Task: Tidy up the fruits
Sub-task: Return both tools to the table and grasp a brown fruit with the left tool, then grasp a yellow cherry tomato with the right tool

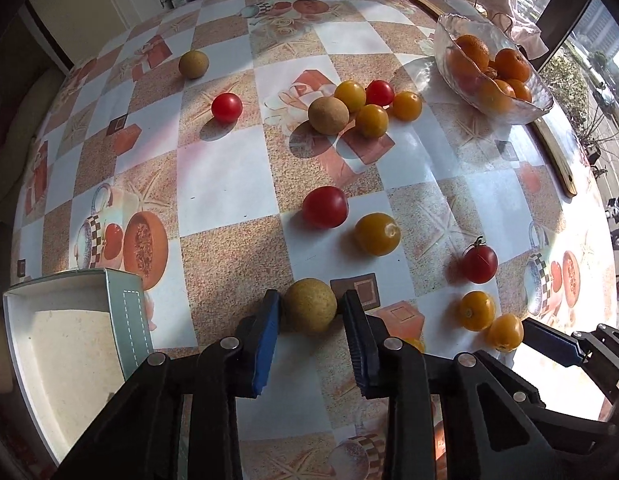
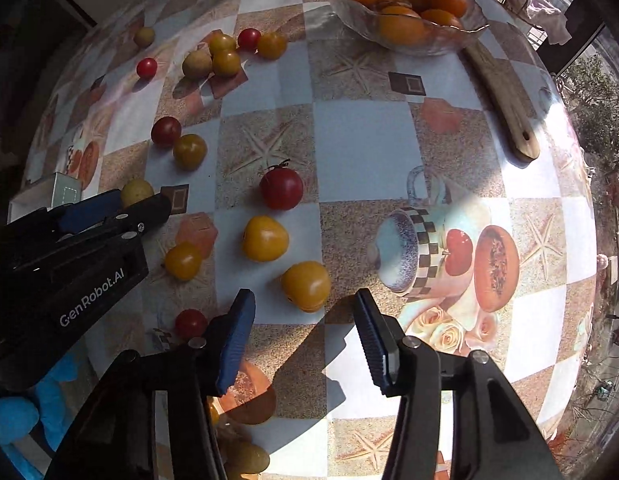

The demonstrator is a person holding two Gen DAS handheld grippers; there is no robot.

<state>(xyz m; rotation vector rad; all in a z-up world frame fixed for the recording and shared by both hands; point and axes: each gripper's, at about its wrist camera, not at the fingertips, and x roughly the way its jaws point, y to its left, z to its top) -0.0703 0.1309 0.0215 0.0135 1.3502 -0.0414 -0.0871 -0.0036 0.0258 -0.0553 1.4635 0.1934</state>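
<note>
You are near the start, as far as the scatter shows: your left gripper (image 1: pixel 309 312) has its jaws set around a tan round fruit (image 1: pixel 309 311), the blue pads touching or all but touching its sides, though you cannot be sure they are bearing on it while it sits on the counter (image 1: pixel 225 184). The white box (image 1: pixel 65 340) just to the left of it looks empty, so nothing seems sorted into it yet. The glass bowl (image 1: pixel 494 80) at the far right already holds oranges (image 1: pixel 471 53); whether that counts as finished work you cannot tell.

Most of the job is left. Loose on the counter are red cherry tomatoes, one (image 1: pixel 324 206) near the middle beside a yellow tomato (image 1: pixel 376 233), a far cluster of yellow, red and tan fruits (image 1: pixel 363 106), a lone tan one (image 1: pixel 193 64) farther back, and more yellow ones by your right gripper (image 2: pixel 305 320). Its jaws stand wide open and hold nothing, poised just short of a yellow tomato (image 2: pixel 306 286).

The counter wears a glossy checkered cloth printed with starfish, teapots and cut fruit, striped by hard sunlight and long shadows. A wooden paddle (image 2: pixel 505 100) lies by the bowl. A window with trees and a street beyond runs along the right, and the room's left side is dim
</note>
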